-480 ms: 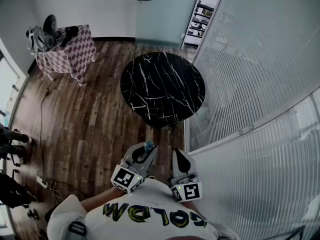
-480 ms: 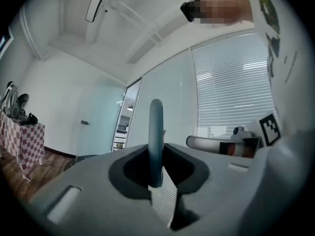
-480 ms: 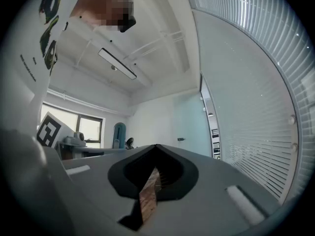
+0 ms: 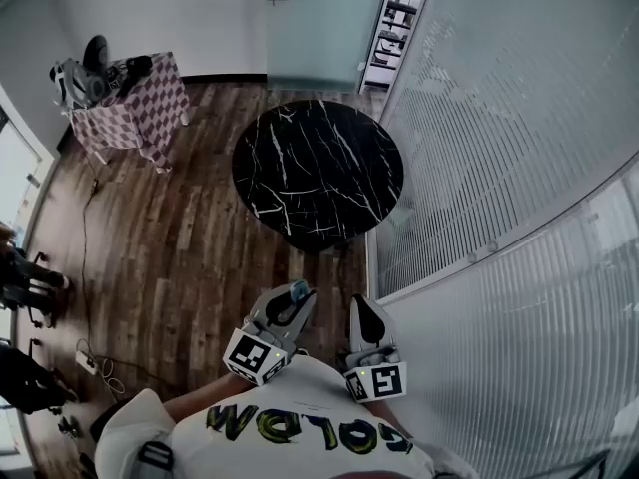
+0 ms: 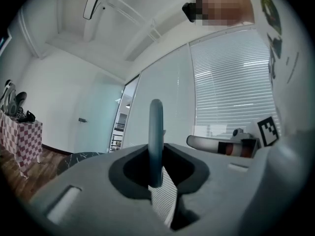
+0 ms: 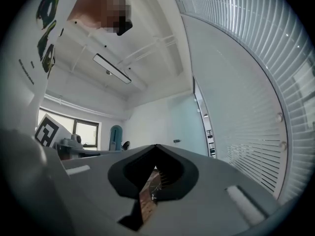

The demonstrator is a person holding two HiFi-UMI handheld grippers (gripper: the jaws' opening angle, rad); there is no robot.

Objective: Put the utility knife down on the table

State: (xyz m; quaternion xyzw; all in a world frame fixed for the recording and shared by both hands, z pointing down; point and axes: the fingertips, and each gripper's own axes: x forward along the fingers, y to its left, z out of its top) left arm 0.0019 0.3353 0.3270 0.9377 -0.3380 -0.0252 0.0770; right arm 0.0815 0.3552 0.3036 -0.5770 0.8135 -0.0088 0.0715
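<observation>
A round black marble table [image 4: 318, 173] stands on the wood floor ahead of me. My left gripper [image 4: 290, 297] is held close to my chest, level, and shut on a blue utility knife [image 4: 298, 288]. In the left gripper view the knife [image 5: 155, 136] stands upright as a thin blue edge between the jaws. It also shows at the left of the right gripper view [image 6: 115, 133]. My right gripper [image 4: 361, 309] is beside the left one, shut, with nothing between its jaws [image 6: 156, 149]. Both grippers are well short of the table.
A small table with a chequered cloth [image 4: 140, 103] carries dark items at the back left. Cables and a power strip [image 4: 85, 362] lie on the floor at the left. A glass wall with blinds [image 4: 499, 168] runs along the right, and a glass door [image 4: 315, 28] is behind the table.
The black table has shifted slightly left in the head view. Both grippers keep their pose, and the knife stays in the left one.
</observation>
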